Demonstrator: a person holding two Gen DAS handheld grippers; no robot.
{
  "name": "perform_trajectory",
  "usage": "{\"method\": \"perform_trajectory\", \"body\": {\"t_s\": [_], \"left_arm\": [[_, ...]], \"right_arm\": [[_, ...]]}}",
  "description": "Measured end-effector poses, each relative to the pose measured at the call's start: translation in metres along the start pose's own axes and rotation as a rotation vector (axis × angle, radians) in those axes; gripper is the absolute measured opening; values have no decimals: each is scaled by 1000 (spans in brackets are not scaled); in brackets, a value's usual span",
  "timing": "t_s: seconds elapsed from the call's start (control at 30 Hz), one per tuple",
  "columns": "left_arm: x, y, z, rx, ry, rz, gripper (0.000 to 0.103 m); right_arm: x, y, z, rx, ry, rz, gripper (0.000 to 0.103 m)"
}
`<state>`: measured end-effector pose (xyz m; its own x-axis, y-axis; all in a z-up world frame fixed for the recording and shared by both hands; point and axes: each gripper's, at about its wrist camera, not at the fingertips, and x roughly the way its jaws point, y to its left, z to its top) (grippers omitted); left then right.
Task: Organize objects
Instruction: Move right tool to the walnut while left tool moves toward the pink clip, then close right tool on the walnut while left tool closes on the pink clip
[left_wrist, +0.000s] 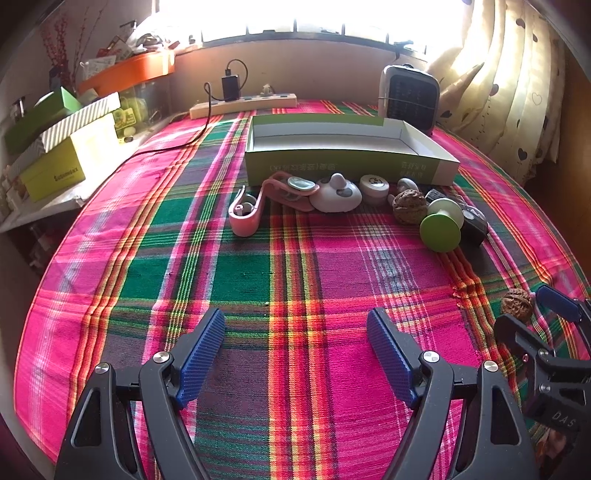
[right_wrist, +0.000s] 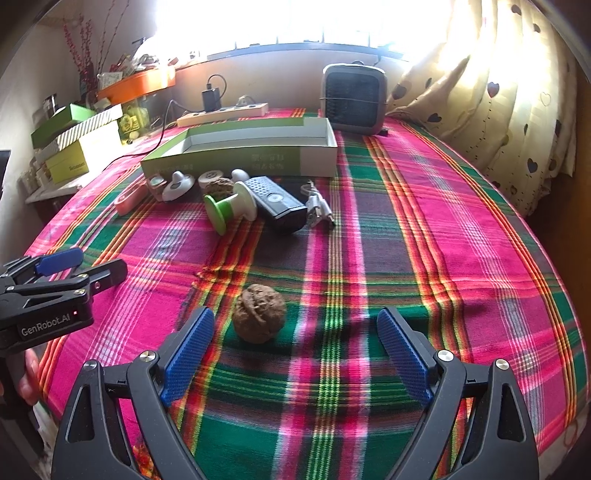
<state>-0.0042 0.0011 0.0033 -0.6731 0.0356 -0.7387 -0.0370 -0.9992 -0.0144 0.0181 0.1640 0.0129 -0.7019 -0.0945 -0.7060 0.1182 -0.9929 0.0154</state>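
Note:
A brown walnut (right_wrist: 258, 314) lies on the plaid cloth between the tips of my open right gripper (right_wrist: 293, 332), closer to the left pad and untouched. In the left wrist view the same walnut (left_wrist: 517, 301) sits by the right gripper (left_wrist: 537, 317). My left gripper (left_wrist: 297, 332) is open over bare cloth with nothing between its fingers, and the left gripper (right_wrist: 88, 266) also shows in the right wrist view. A green and white open box (left_wrist: 351, 147) stands at the back. Small items lie in a row before it: a pink clip (left_wrist: 245, 214), a white round piece (left_wrist: 334, 194), a second walnut (left_wrist: 409, 205), a green mushroom-shaped piece (left_wrist: 441, 225).
A black device (right_wrist: 277, 203) and a white cable (right_wrist: 317, 206) lie right of the row. A small grey heater (right_wrist: 354, 99) and a power strip (right_wrist: 221, 112) stand behind the box. Stacked boxes (left_wrist: 66, 147) fill a shelf at the left. A curtain (right_wrist: 498, 92) hangs right.

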Motion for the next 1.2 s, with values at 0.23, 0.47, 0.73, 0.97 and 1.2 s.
{"method": "perform_trajectory", "body": {"t_s": [0.23,0.47,0.73,0.97,1.2], "left_arm": [[3,15,7,-27,7,-32,79],[10,32,16,-62,16,-33,78],[24,44,34,-75,19,-17,77],[37,51,51,-75,29,-28,74],[50,50,65,-50,42,-9,70]], "right_arm": [[1,-1,0,-13,-14,-22,76],[1,-2,2,-36,-33,-25,47],[5,5,4,-75,-38,5,31],[9,2,9,-71,-29,25,31],[15,-2,20,-56,-9,44,31]]}}
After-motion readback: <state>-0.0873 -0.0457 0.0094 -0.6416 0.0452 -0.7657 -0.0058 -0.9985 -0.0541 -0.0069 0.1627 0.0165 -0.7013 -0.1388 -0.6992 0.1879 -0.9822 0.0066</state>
